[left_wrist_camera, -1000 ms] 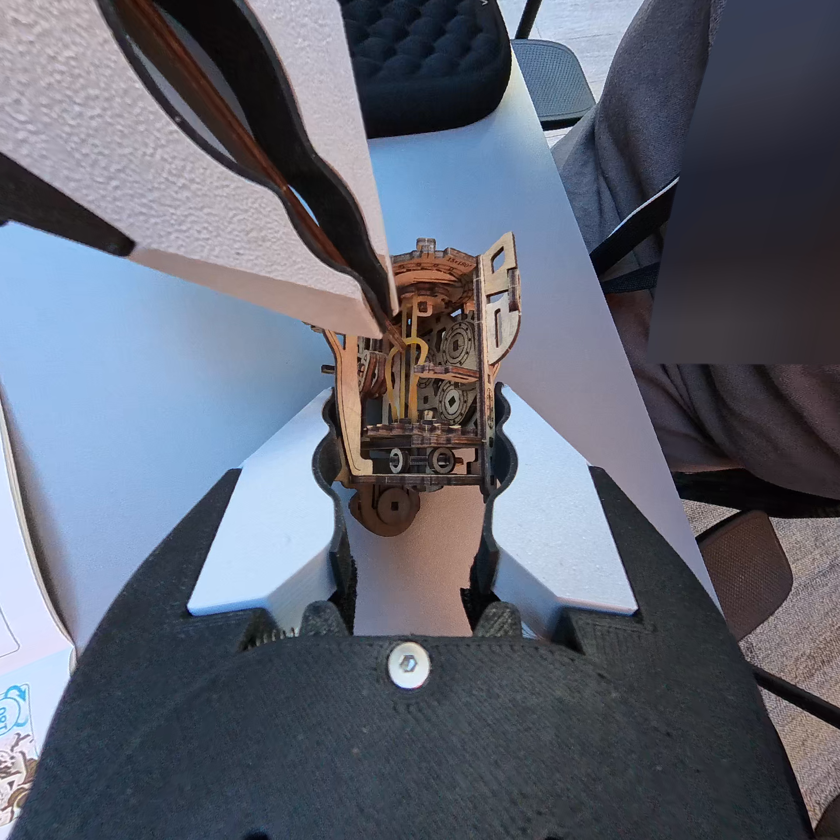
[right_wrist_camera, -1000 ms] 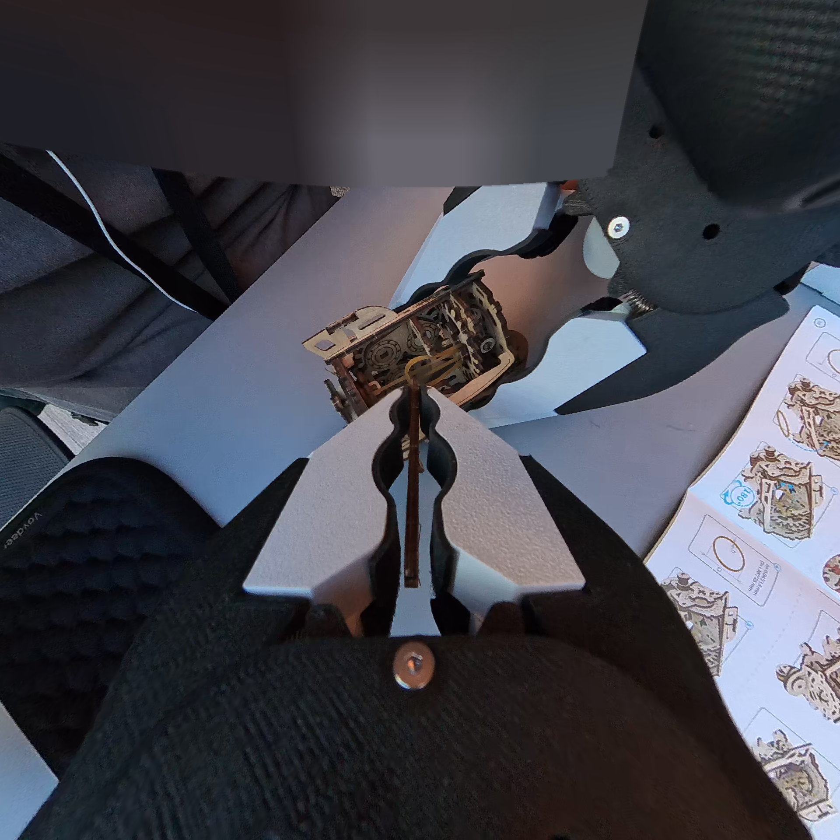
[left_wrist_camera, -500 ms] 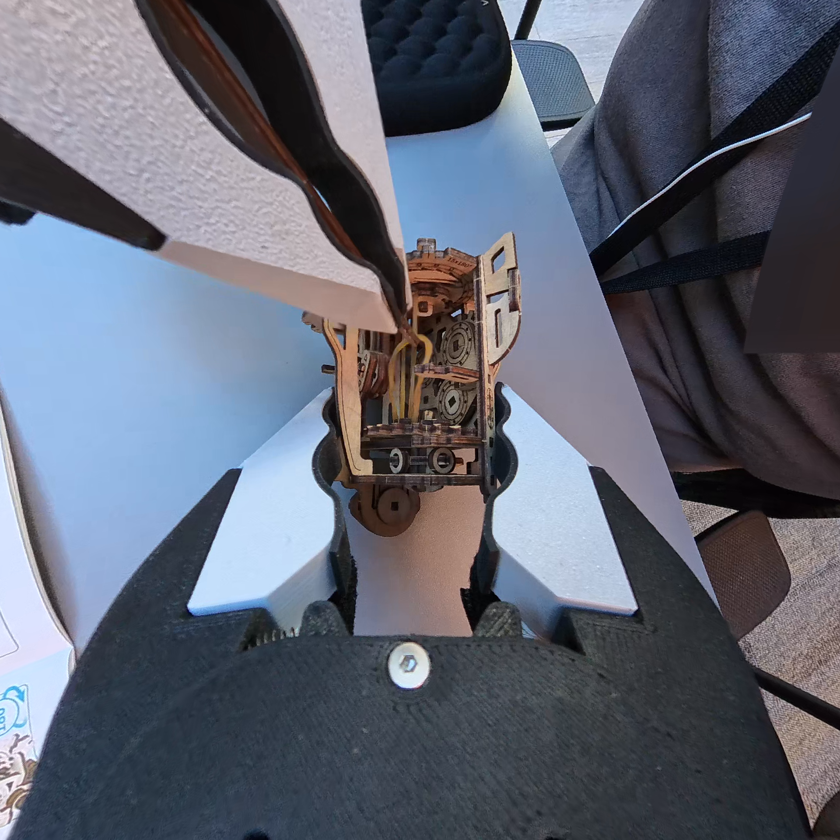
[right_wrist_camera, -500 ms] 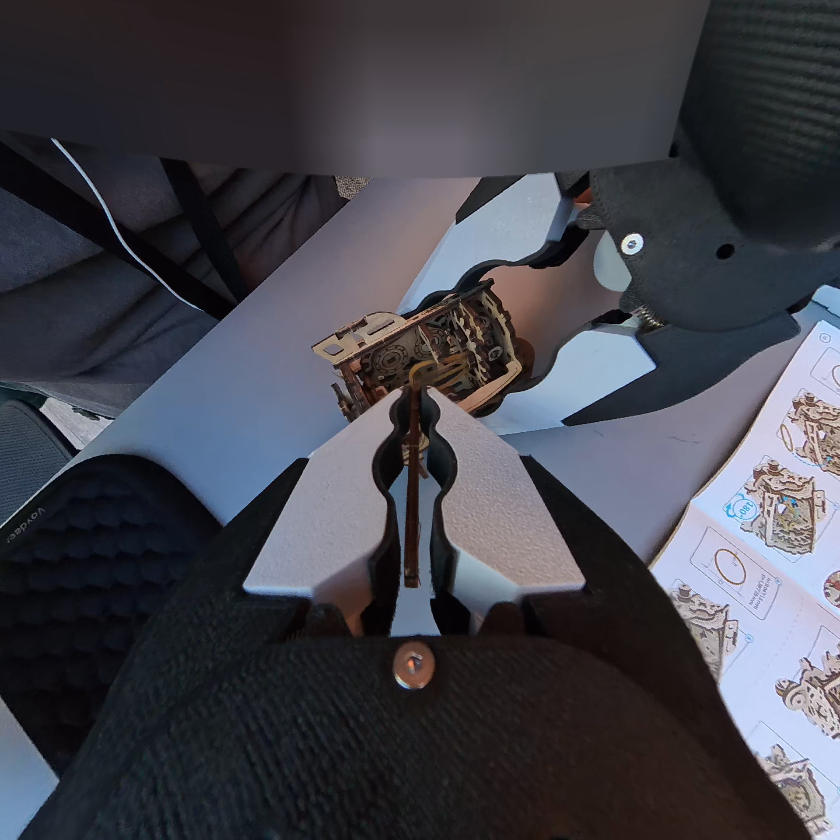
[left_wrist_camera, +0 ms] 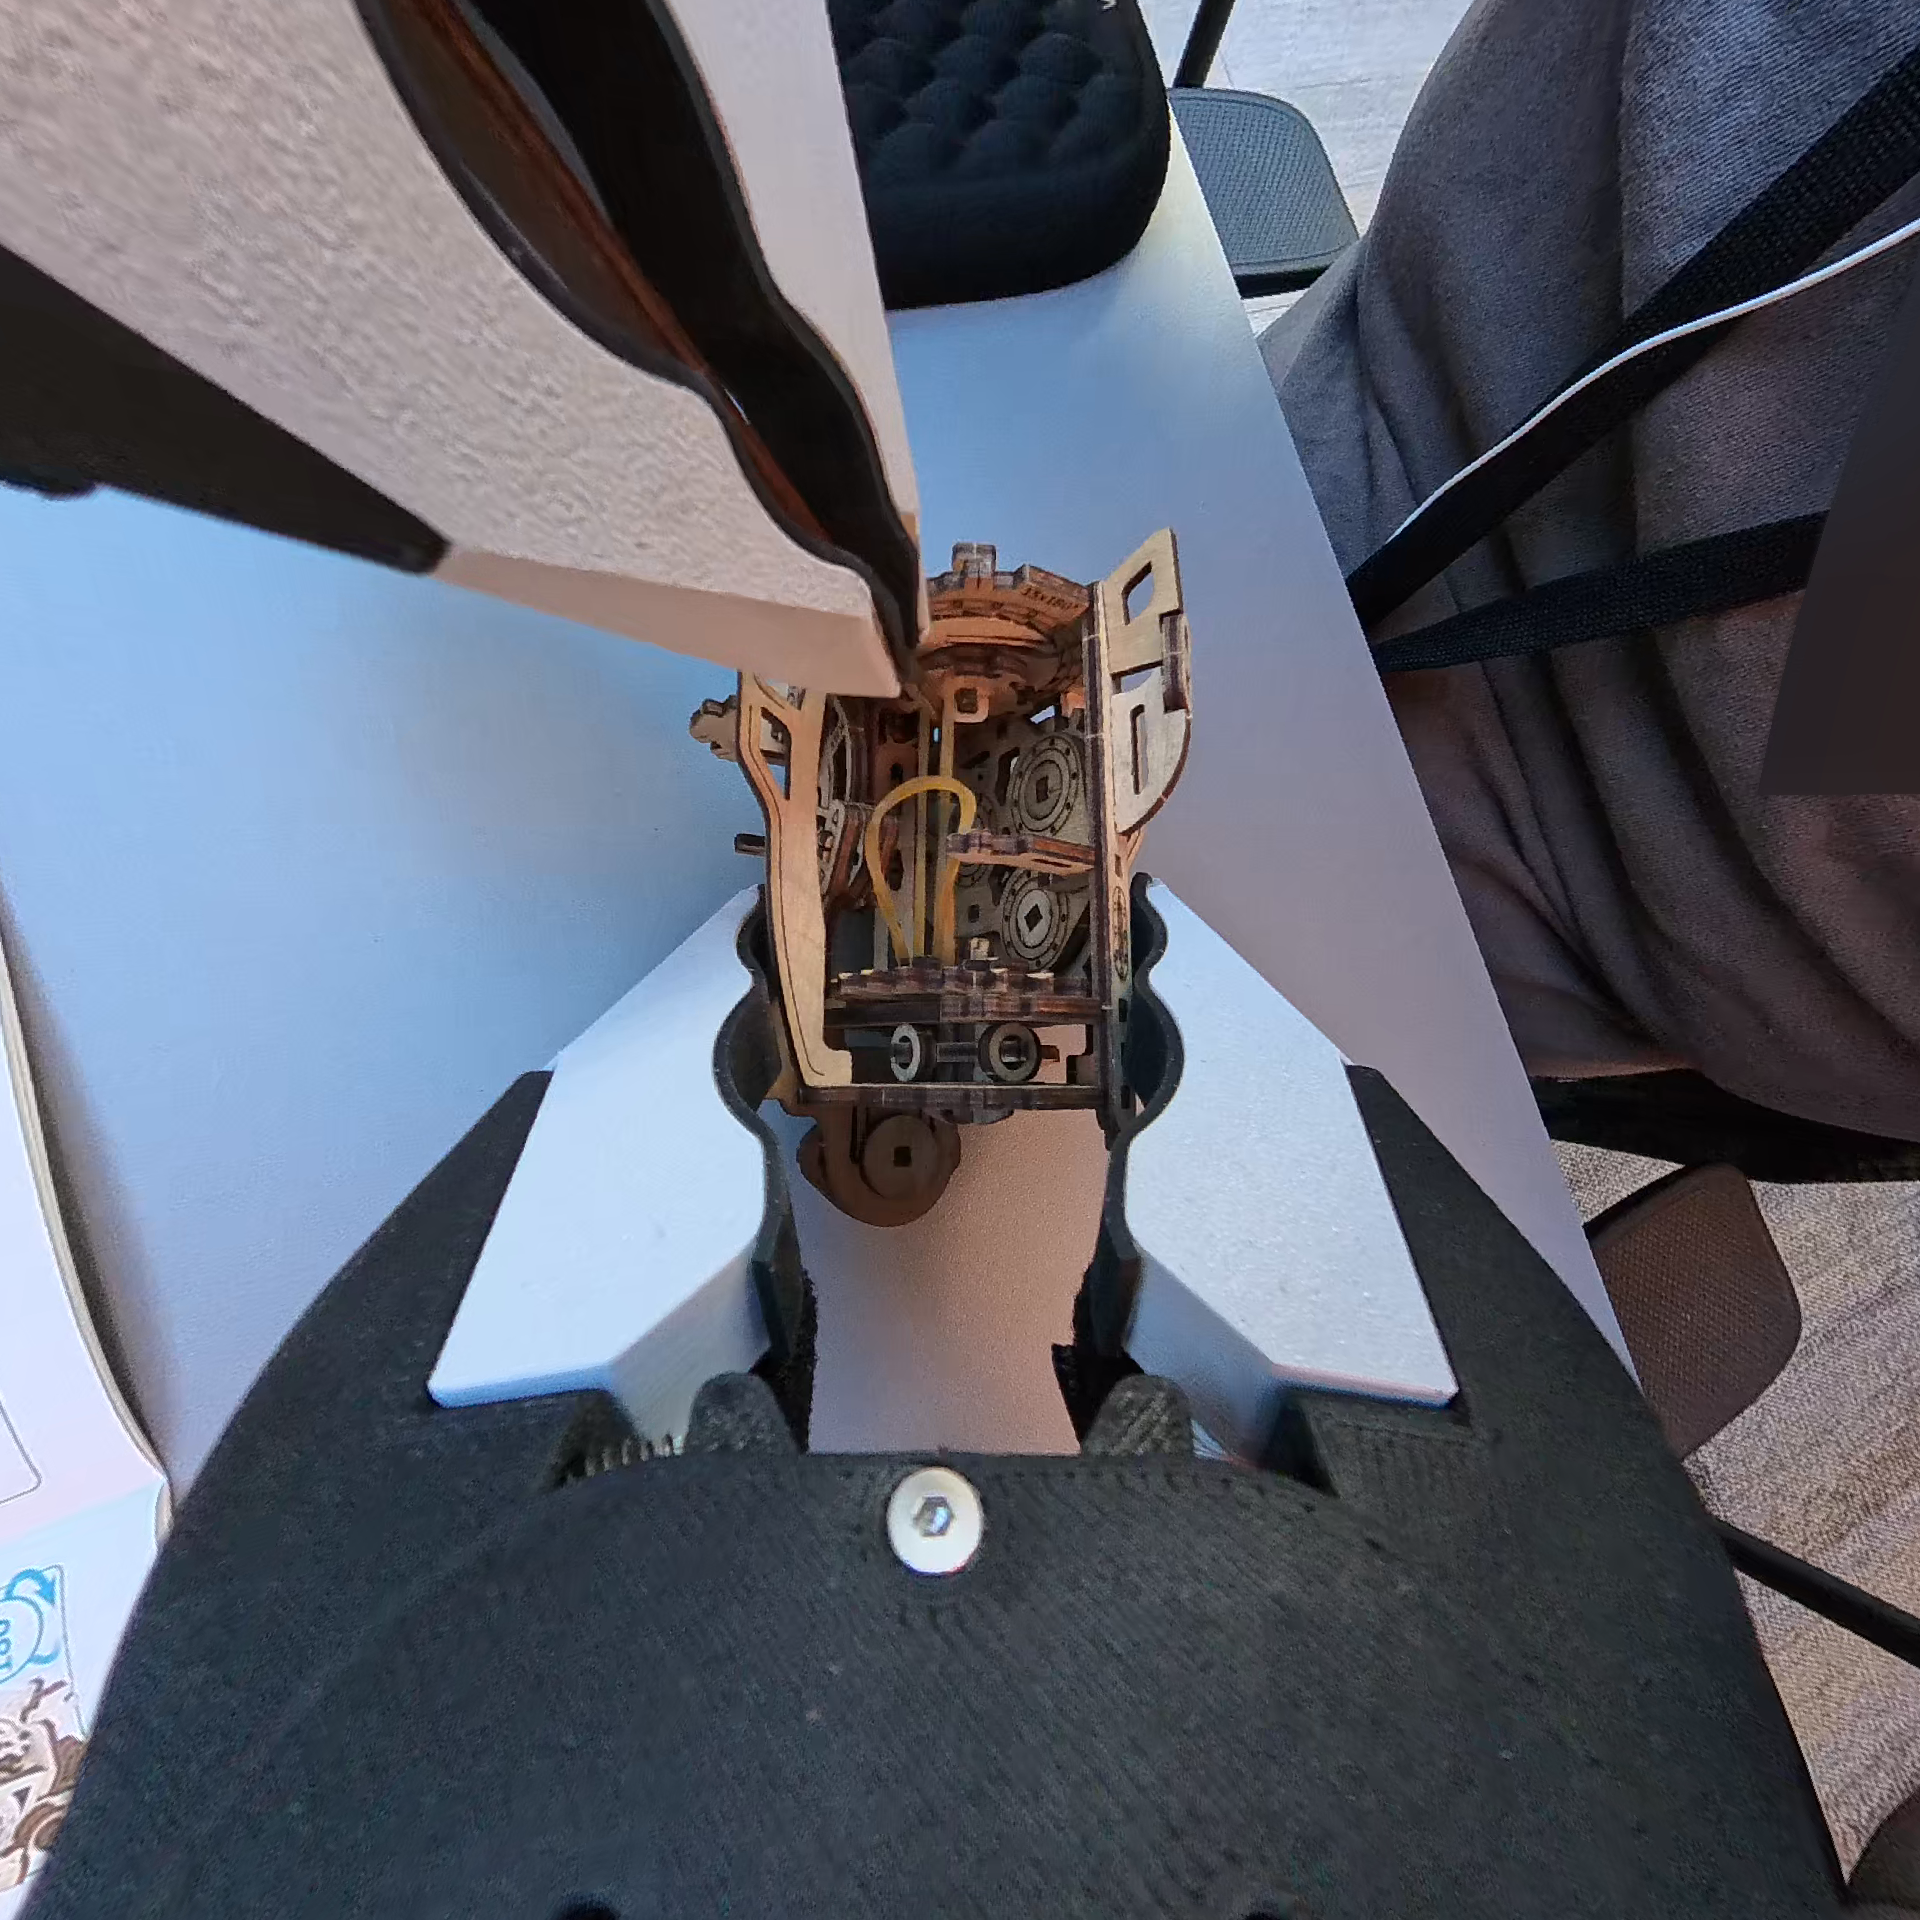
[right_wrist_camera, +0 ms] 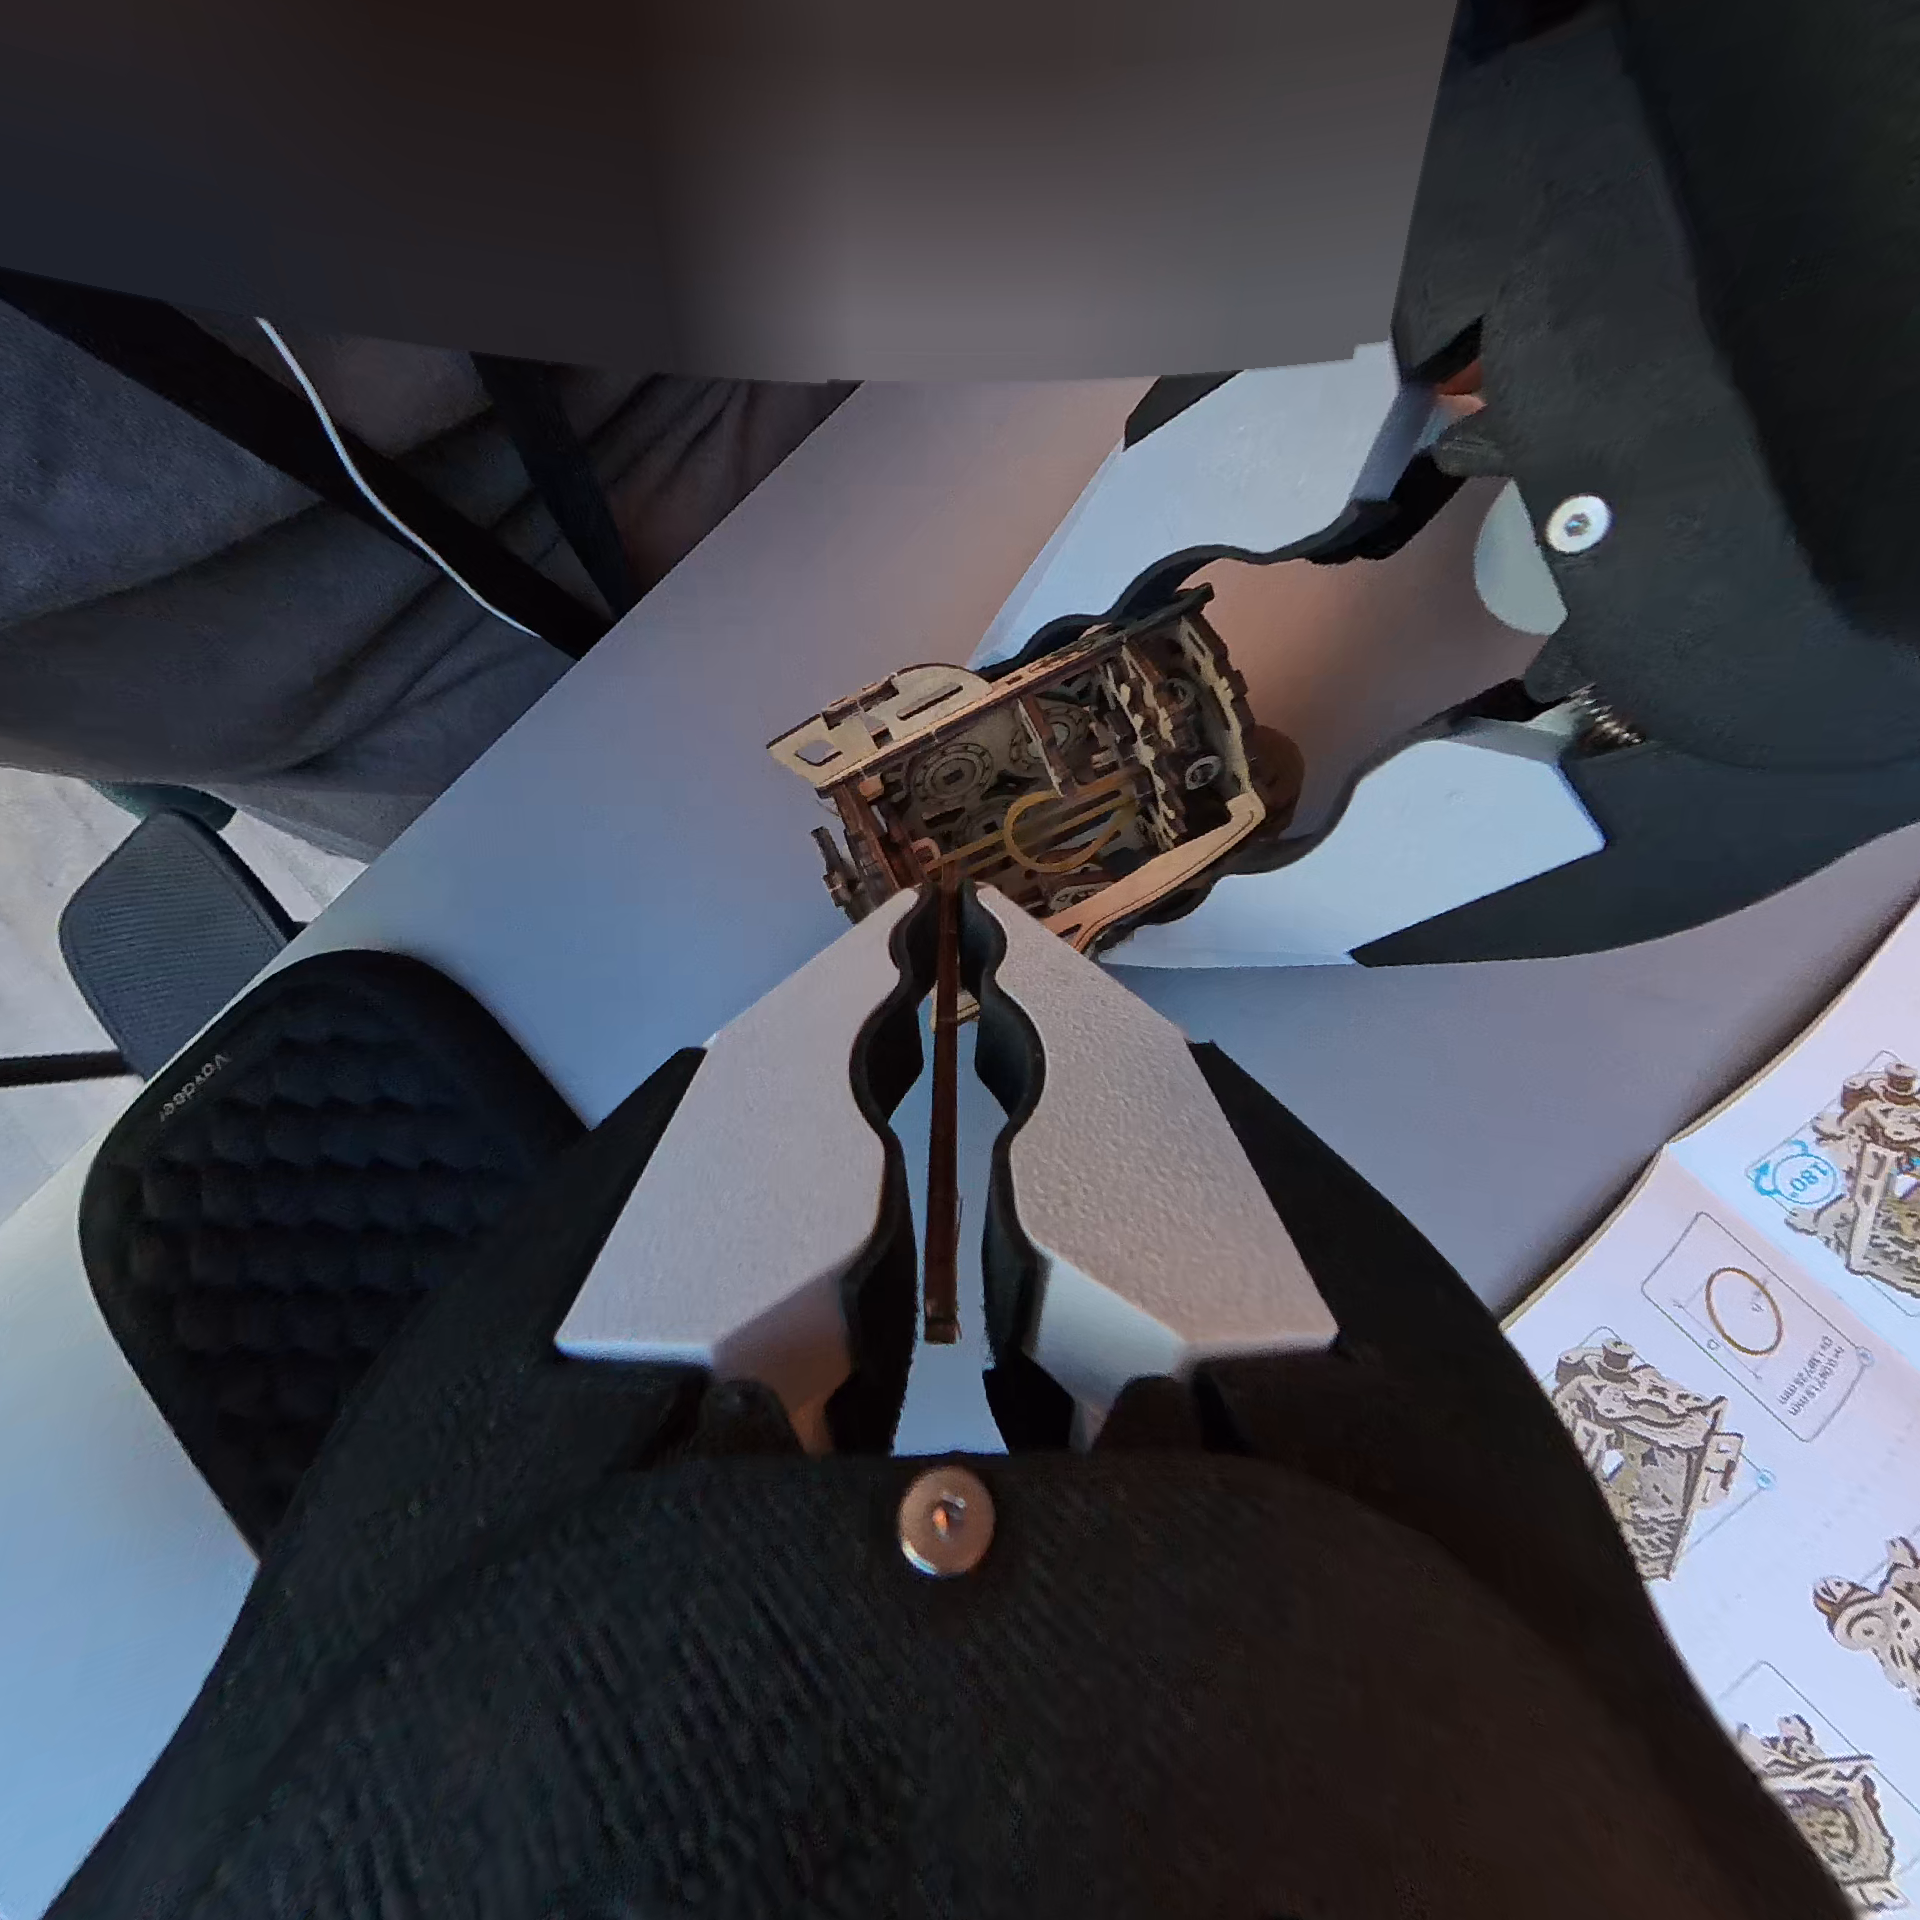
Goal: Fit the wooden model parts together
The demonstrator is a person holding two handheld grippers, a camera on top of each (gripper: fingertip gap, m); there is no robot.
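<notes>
A wooden model [left_wrist_camera: 966,862] with gears and a yellow rubber band [left_wrist_camera: 914,852] inside is clamped between the fingers of my left gripper [left_wrist_camera: 951,935], just above the white table. The model also shows in the right wrist view [right_wrist_camera: 1039,790], held by the left gripper [right_wrist_camera: 1226,769]. My right gripper [right_wrist_camera: 940,914] is shut on a thin flat wooden stick [right_wrist_camera: 943,1143], whose tip reaches the model's open side by the rubber band [right_wrist_camera: 1060,831]. In the left wrist view the right gripper [left_wrist_camera: 894,634] comes down from the upper left onto the model's top.
A printed instruction sheet [right_wrist_camera: 1766,1351] lies on the white table [left_wrist_camera: 312,831] at the right of the right wrist view. A black padded cushion [left_wrist_camera: 997,135] lies at the table's far end, also [right_wrist_camera: 312,1174]. A seated person in grey [left_wrist_camera: 1610,623] is beside the table edge. About 5 cm separates my left fingertips from my right.
The right gripper with the stick has moved from inside the model's opening toward its upper far rim. The rubber band has slackened into a wider loop. The left gripper still holds the model.
</notes>
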